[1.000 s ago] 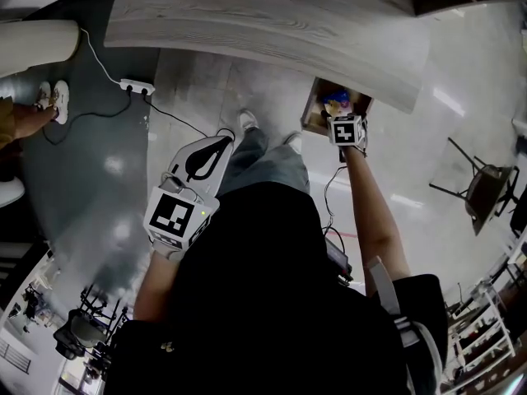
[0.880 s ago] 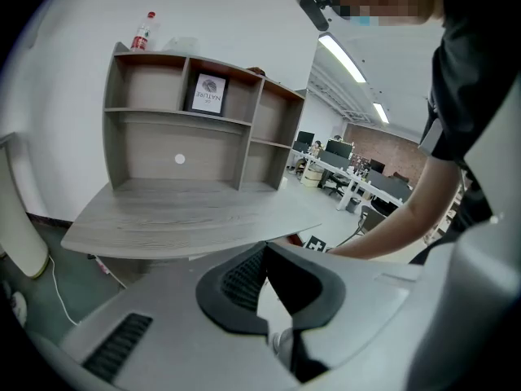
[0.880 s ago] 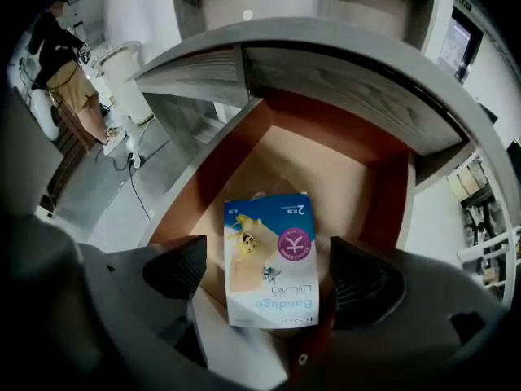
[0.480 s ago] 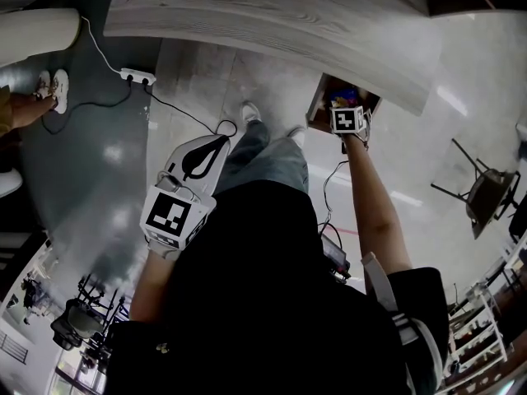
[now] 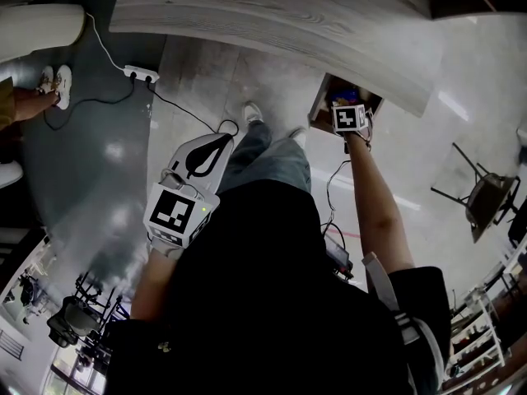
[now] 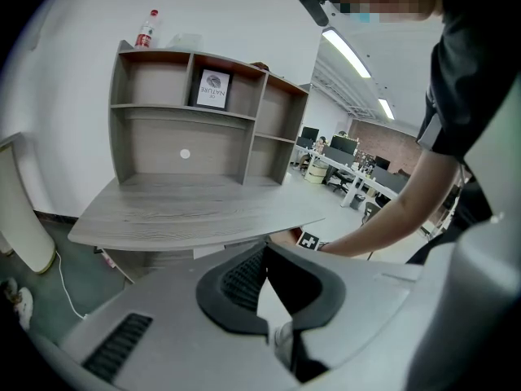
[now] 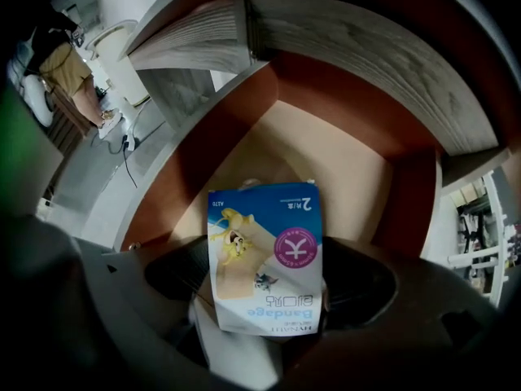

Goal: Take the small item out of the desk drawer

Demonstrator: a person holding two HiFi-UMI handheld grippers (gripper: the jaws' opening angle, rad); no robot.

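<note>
The open desk drawer [image 7: 244, 137] has red-brown walls and a pale floor, and in the head view the drawer [image 5: 323, 109] shows under the desk's right edge. My right gripper [image 7: 269, 287] is inside it, shut on a small blue and white bandage box [image 7: 264, 251], which stands between the dark pads. In the head view only the right gripper [image 5: 346, 105] marker cube and a blue edge of the box [image 5: 346, 98] show. My left gripper [image 5: 216, 142] hangs by my left leg, away from the drawer. The left gripper [image 6: 264, 249] is shut and holds nothing.
The grey wood desk [image 5: 272, 15] carries a hutch of shelves [image 6: 203, 120]. A power strip [image 5: 137, 74] with cables lies on the floor at the left. Another person's shoes [image 5: 53, 85] stand at the far left. A chair [image 5: 486, 192] stands at the right.
My right gripper has edged slightly toward the desk at the drawer's mouth, still on the box. The left gripper has hardly moved.
</note>
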